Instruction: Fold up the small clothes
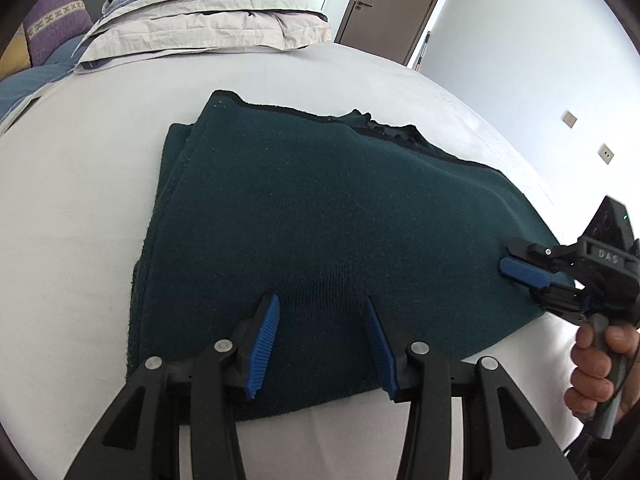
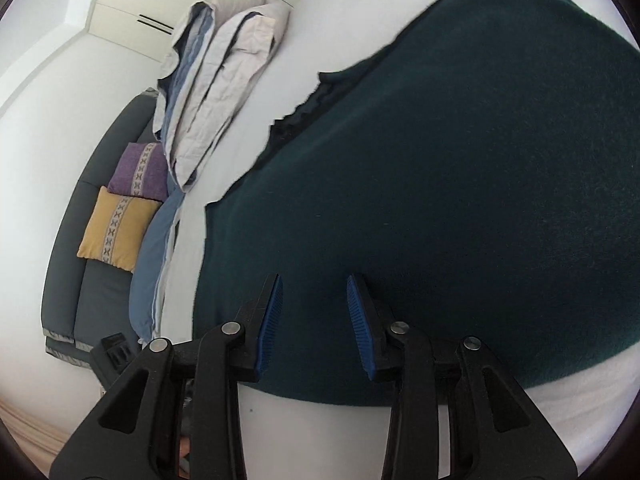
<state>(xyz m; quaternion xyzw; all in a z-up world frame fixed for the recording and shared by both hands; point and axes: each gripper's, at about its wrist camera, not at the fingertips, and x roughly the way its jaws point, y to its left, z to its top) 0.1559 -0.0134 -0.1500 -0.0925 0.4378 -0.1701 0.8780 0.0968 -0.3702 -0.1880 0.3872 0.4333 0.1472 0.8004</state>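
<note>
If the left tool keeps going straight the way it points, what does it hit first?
Most likely the dark green sweater: the left tool angles down over its near edge with nothing in between.

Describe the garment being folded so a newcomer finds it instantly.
Start at the white bed. Nearer than the stacked pale pillows at its far end lies the dark green knit garment, folded into a rough rectangle. It is the only dark thing on the sheet, with both blue-padded tongs over its near edge.
</note>
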